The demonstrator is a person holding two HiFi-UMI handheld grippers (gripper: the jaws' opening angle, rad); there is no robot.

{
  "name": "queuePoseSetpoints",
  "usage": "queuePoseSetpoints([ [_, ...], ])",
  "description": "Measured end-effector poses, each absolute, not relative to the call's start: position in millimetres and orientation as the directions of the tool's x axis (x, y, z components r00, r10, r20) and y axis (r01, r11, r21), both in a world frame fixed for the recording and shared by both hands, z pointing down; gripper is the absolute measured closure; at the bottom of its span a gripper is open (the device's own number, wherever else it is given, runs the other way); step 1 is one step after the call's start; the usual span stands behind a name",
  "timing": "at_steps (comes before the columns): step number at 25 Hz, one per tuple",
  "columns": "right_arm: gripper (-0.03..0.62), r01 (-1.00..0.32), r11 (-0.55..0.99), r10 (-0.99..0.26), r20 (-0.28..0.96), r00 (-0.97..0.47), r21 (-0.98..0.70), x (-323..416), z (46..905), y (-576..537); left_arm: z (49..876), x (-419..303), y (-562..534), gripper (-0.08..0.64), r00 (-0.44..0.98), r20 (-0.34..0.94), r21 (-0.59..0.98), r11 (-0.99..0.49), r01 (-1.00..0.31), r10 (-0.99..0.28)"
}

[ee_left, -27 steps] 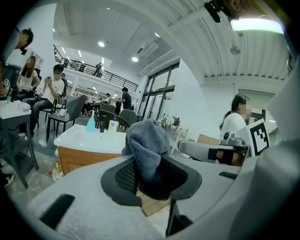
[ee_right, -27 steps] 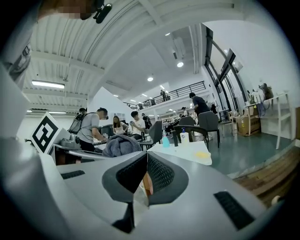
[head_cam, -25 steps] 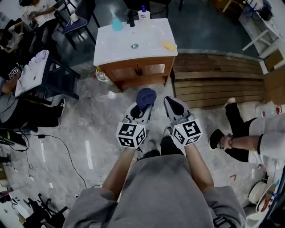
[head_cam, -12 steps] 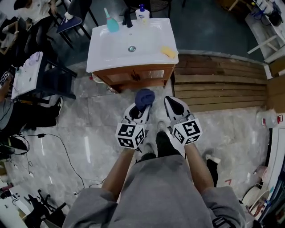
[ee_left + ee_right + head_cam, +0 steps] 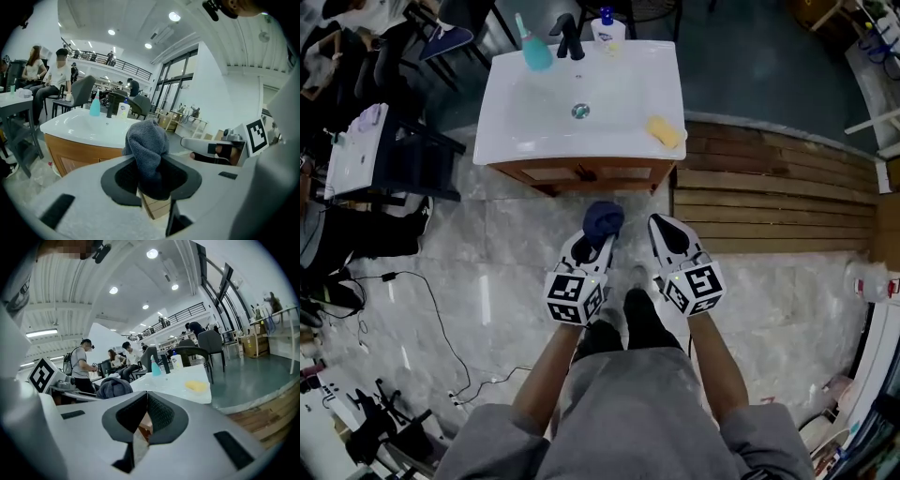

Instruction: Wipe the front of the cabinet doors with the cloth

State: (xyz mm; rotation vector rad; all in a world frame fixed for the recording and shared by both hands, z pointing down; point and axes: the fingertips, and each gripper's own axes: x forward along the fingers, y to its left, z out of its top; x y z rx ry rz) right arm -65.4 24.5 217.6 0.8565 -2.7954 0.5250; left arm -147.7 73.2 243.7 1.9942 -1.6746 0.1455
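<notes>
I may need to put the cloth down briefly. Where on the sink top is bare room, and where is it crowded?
On the sink top, the left rim and the front left corner are bare. The front right corner holds the yellow sponge. The back edge is crowded: teal bottle, black faucet, white pump bottle.

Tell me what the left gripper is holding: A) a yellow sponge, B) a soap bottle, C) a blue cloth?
C: the left gripper has its jaws shut on the cloth, which sticks up between them.
</notes>
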Motion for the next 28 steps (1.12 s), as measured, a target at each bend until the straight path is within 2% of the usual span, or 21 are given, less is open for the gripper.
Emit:
queuePoseSetpoints([
  [15, 0.58, -0.584, 0.75, -0.502, 0.308, -0.808, -0.311, -99.6, 309.5, -28.1, 334.0, -194.1, 11.8, 0.454, 0.178, 0.439, 0.276, -0.056, -0.959, -0.881],
  [23, 0.58, -0.585, 0.749, -0.495, 0.324, -0.806, -0.31, -121.7, 346.2, -28.1, 375.0, -207.2, 6.9, 0.454, 0.202, 0.435, 0.261, -0.092, -0.961, -0.878],
  [28, 0.58, -0.581, 0.754, -0.492, 0.322, -0.809, -0.307, -130.6, 356.8, -25.6, 388.8, -217.4, 9.3, 0.454, 0.167, 0.439, 0.232, -0.068, -0.97, -0.883],
])
